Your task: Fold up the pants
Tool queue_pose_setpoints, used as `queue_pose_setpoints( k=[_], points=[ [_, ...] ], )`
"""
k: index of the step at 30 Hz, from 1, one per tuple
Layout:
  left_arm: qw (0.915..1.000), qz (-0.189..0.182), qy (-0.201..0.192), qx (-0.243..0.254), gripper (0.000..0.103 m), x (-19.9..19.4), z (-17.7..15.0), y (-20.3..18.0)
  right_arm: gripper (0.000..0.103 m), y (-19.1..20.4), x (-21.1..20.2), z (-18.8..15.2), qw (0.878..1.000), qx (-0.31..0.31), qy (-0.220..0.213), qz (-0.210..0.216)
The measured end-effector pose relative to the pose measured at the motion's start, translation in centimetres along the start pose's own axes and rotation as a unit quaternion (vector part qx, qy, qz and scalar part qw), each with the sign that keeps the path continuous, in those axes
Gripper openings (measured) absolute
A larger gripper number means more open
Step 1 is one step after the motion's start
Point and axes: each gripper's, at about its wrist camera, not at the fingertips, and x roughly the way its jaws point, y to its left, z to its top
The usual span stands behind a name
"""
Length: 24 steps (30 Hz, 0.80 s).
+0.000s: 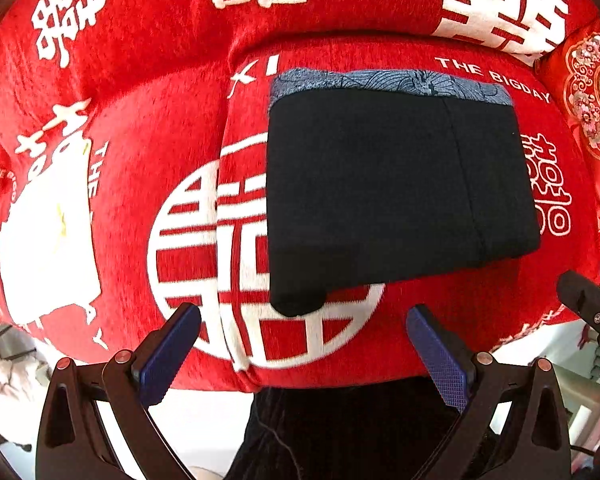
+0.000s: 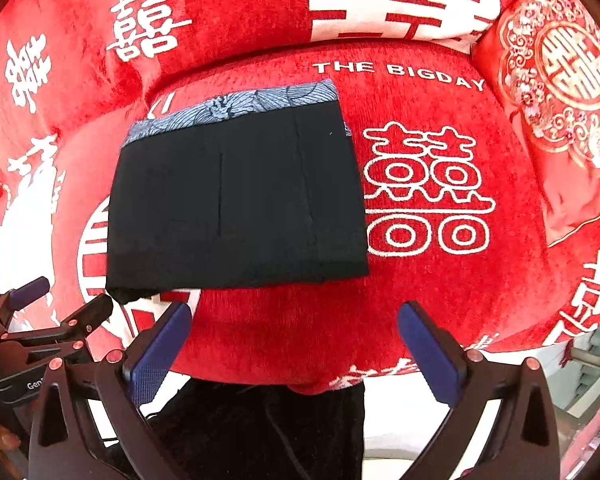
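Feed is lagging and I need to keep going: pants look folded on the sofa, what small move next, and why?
Probably tuck in the loose corner: the black pants lie in a compact rectangle, blue patterned band at the far edge, but that near-left corner bulges out. Both the left hand-held gripper and right hand-held gripper are open, holding nothing.

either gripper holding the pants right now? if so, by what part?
Nothing held. Left gripper and right gripper are both open, short of the folded pants.
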Motion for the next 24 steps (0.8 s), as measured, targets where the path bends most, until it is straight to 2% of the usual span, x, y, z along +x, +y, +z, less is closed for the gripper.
queue_pose_setpoints(
  k=[24],
  points=[
    [0.9986, -0.01, -0.045, 0.025, 0.103, -4.7, -1.7, 1.8, 0.103, 3.6, -3.8, -2.0, 0.999, 0.001, -0.028, -0.043]
  ],
)
